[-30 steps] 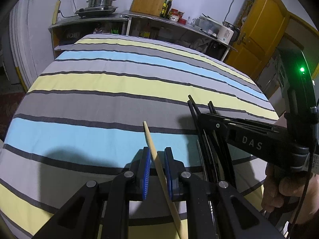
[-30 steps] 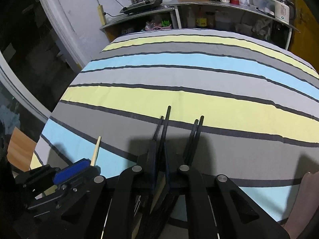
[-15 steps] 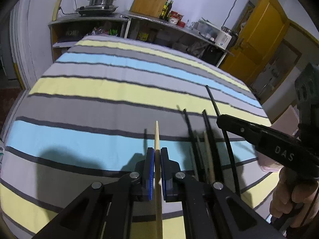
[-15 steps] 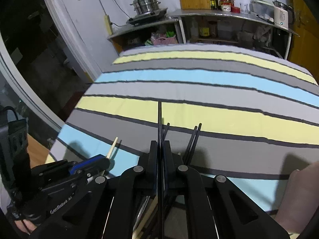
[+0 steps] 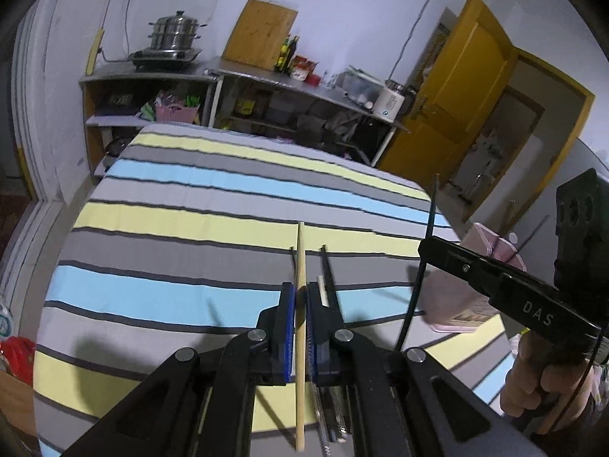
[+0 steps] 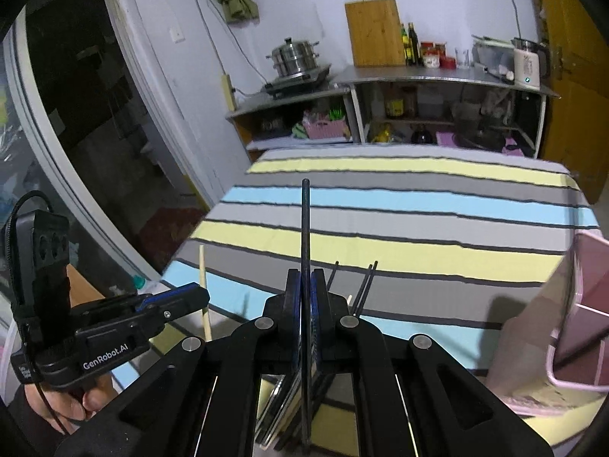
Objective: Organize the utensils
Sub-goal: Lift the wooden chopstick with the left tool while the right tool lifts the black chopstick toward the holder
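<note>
With each chopstick pinched mid-shaft for carrying to the pink organizer (image 6: pixel 571 342), the left gripper (image 5: pixel 300 304) is clamping a wooden chopstick (image 5: pixel 300 266) between fully closed jaws, while the right gripper (image 6: pixel 305 297) is clamping a black chopstick (image 6: pixel 305 228) likewise above the striped desk (image 5: pixel 190 228).

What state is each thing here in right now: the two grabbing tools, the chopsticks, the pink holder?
Left gripper: fingers shut on the wooden chopstick.
Wooden chopstick: clamped, lifted off the cloth.
Right gripper: fingers shut on the black chopstick.
Black chopstick: clamped, pointing up and away.
Loose chopsticks: lying on the striped cloth.
Pink holder: upright, top open.
</note>
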`<state>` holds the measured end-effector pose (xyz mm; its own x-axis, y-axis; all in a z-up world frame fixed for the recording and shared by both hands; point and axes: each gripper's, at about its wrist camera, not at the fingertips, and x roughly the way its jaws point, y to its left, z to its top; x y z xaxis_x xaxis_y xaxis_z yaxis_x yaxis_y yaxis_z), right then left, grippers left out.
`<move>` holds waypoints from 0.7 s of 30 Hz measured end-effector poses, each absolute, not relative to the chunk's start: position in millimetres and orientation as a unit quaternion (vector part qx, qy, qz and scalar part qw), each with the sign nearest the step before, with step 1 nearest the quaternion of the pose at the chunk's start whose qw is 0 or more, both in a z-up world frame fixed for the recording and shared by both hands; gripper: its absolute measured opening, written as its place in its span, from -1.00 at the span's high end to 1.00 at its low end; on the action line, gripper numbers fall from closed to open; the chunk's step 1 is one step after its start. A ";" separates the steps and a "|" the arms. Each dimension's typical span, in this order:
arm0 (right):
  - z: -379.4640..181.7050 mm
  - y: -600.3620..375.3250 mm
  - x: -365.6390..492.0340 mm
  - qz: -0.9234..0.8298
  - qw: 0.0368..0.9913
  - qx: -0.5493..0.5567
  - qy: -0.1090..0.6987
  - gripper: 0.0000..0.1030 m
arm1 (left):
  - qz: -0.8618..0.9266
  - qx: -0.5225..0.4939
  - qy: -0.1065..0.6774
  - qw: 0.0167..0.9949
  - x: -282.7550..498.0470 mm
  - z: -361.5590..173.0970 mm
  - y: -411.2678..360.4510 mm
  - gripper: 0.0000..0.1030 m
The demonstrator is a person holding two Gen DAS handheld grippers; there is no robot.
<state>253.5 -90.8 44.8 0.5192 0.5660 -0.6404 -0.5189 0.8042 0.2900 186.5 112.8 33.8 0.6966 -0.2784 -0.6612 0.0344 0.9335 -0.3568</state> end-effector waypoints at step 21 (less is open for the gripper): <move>108.4 -169.0 194.7 0.277 0.909 0.062 0.305 0.90 | -0.154 -0.123 0.330 0.923 151.1 115.1 55.0 0.91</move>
